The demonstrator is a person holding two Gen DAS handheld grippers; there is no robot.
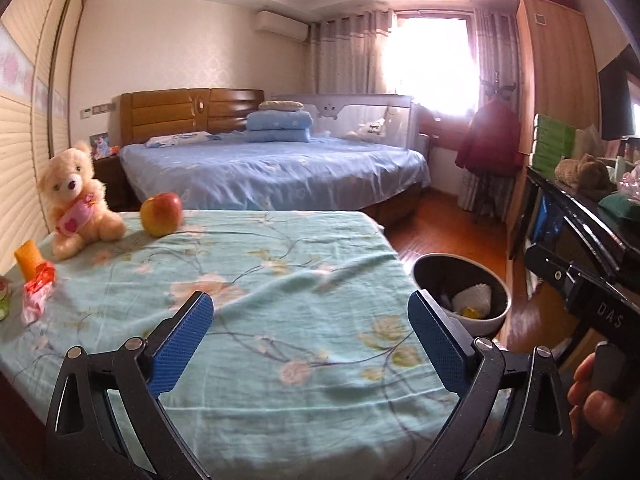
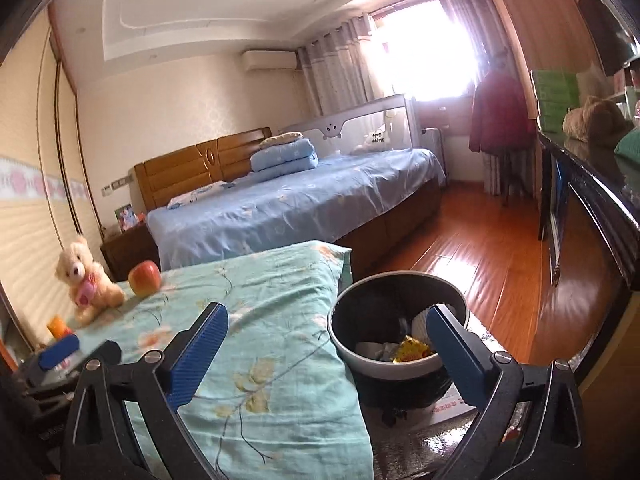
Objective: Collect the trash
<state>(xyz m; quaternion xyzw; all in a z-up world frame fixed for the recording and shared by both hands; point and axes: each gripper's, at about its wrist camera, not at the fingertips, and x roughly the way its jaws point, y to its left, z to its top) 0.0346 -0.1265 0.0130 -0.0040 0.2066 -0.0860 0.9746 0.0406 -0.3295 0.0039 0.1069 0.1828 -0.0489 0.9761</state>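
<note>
Holding my left gripper (image 1: 310,316) and right gripper (image 2: 326,330) spread wide and empty, I see trash in the bin (image 2: 352,350) beside the tabletop (image 1: 280,264), one wrapper (image 1: 38,294) left on it.

A: Item one, my left tongs (image 1: 310,338)?
B: Blue pads spread wide, nothing between them, over the floral-cloth bench (image 1: 256,280).
A: On the bench I list a teddy bear (image 1: 80,200), an apple (image 1: 161,214) beside it, and a red-and-pink wrapper (image 1: 38,292) at the left edge.
B: Off the right corner: a trash bin (image 1: 462,292), scraps inside. The right tongs' body (image 1: 580,296) shows at the right edge.
</note>
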